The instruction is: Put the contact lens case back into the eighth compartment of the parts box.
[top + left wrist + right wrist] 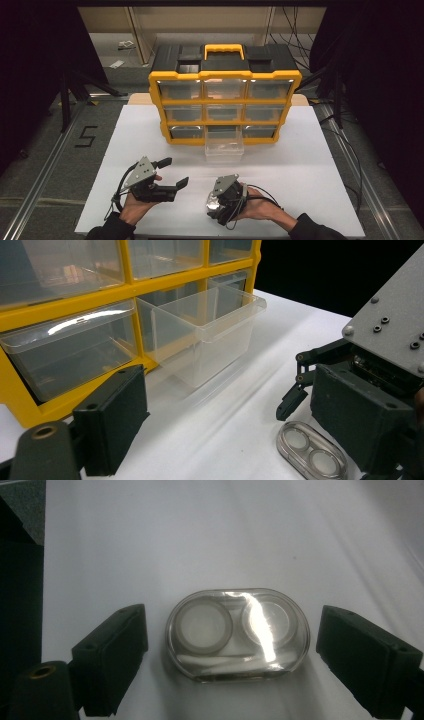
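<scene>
R gripper (pixel 230 645) jaws wide, either side of lens case (pixel 237 634) on table (pixel 200 540), set to grip. L gripper (pixel 172 172) open, empty, near pulled-out drawer (pixel 224 148), prob its destination.

White table (pixel 300 150) bears organizer (pixel 225 107) (drawer out), lens case (pixel 237 634)

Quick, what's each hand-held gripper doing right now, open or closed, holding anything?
Left hand-held gripper: open, holding nothing.
Right hand-held gripper: open, jaws either side of the clear oval case on the table, not gripping it.
</scene>
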Demonstrator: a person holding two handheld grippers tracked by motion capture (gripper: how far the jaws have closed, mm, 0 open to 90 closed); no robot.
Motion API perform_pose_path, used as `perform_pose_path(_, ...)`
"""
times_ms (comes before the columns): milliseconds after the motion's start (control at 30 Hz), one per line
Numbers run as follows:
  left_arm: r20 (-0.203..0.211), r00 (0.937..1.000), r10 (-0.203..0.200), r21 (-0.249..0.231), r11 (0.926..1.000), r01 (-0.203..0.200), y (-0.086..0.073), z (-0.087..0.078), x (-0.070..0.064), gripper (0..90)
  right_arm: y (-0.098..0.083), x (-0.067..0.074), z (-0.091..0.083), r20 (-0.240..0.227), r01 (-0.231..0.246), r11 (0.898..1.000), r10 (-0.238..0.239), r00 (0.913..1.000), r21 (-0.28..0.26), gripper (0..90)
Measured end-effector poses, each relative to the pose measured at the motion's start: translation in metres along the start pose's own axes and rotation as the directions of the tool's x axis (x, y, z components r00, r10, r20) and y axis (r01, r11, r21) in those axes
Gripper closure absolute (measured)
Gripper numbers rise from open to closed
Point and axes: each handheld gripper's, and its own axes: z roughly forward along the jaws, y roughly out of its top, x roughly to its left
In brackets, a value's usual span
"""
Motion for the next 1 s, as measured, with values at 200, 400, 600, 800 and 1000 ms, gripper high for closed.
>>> perform_pose_path(200, 0.001, 1.0, 0.001, 0.002, 1.0, -0.001, 0.0001, 0.0004, -0.0003, 15.0, -0.0003, -0.001, 0.004, -0.011, -0.008, 1.0, 0.008, 0.9999, 0.014, 16.0)
perform_pose_path(400, 0.001, 1.0, -0.001, 0.001, 1.0, 0.001, 0.0, 0.0004, -0.0001, 15.0, -0.0005, -0.0025, 0.005, -0.017, -0.01, 1.0, 0.011, 0.9998, 0.016, 20.2)
perform_pose_path(600, -0.001, 1.0, -0.002, 0.004, 1.0, 0.002, -0.0001, 0.0006, -0.0001, 15.0, -0.0006, -0.0042, 0.0044, -0.019, -0.037, 0.999, 0.037, 0.9991, 0.018, 27.0)
perform_pose_path(800, -0.001, 1.0, -0.002, 0.003, 1.0, 0.002, 0.0, 0.0005, 0.0, 15.0, 0.0006, -0.0027, 0.003, 0.003, -0.023, 0.999, 0.023, 0.9997, 0.023, 27.2)
perform_pose_path(1000, 0.0, 1.0, -0.002, 0.002, 1.0, 0.002, 0.0001, 0.0005, -0.0001, 15.0, 0.0017, -0.0052, -0.0023, 0.017, -0.027, 1.0, 0.026, 0.9995, 0.007, 27.2)
